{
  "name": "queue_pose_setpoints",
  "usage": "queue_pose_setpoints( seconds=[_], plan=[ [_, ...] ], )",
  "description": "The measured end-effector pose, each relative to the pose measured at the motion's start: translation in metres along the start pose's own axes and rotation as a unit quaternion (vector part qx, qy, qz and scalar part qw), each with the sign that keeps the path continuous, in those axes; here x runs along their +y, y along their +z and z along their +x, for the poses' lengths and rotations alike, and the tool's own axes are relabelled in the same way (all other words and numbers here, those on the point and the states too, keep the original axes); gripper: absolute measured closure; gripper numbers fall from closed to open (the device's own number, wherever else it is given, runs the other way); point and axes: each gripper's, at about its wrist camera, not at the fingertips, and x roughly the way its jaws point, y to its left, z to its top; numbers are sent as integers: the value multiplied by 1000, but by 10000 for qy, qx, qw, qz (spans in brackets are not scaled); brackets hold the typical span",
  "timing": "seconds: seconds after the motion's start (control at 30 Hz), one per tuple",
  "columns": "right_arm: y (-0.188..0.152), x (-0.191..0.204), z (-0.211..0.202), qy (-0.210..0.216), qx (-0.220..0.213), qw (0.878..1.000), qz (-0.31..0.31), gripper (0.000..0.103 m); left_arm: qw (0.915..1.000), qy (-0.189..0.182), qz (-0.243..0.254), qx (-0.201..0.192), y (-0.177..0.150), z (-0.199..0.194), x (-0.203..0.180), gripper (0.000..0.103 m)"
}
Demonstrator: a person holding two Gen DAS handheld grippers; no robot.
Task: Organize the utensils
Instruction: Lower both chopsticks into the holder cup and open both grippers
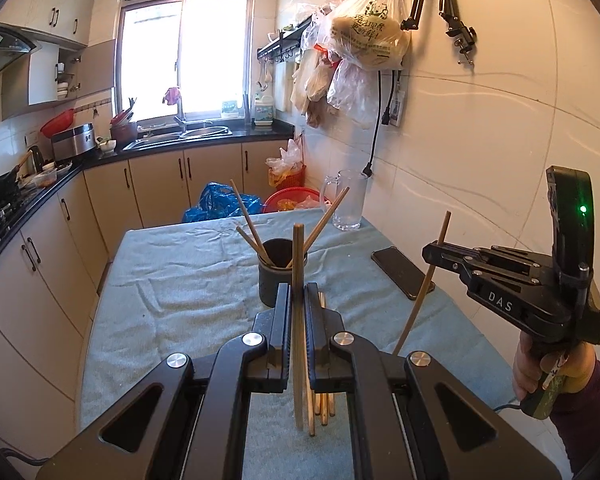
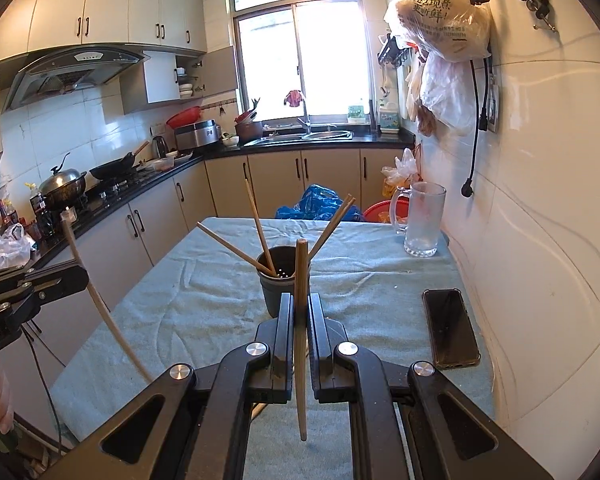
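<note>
At the lower centre of the left wrist view, the left gripper [image 1: 298, 300] is seen clamped on a single upright chopstick [image 1: 298, 320], whose lower end hangs above loose chopsticks [image 1: 322, 404] lying on the blue-grey cloth [image 1: 172, 288]. In the right wrist view, the right gripper [image 2: 300, 312] is likewise closed on one near-upright chopstick [image 2: 301, 340]. Just beyond both grippers, at mid-frame, a dark holder [image 2: 278, 292] is set on the cloth with several chopsticks [image 2: 256, 220] leaning outward in it. A phone [image 2: 450, 328] is seen at the right, and a glass mug [image 2: 422, 220] further back.
</note>
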Motion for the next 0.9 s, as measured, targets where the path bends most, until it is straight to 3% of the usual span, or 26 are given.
queue_pose_setpoints(
  seconds=[0.37,0.73,0.9],
  plan=[
    [31,-6,17,141,-195,9995,221,96,9998,62,-123,-136,51,29,3,97],
    [106,-10,54,279,-837,9945,572,96,9968,259,-561,-511,139,91,14,97],
    [128,-16,84,268,-985,9919,750,96,9958,441,-595,-530,156,126,20,97]
  ],
)
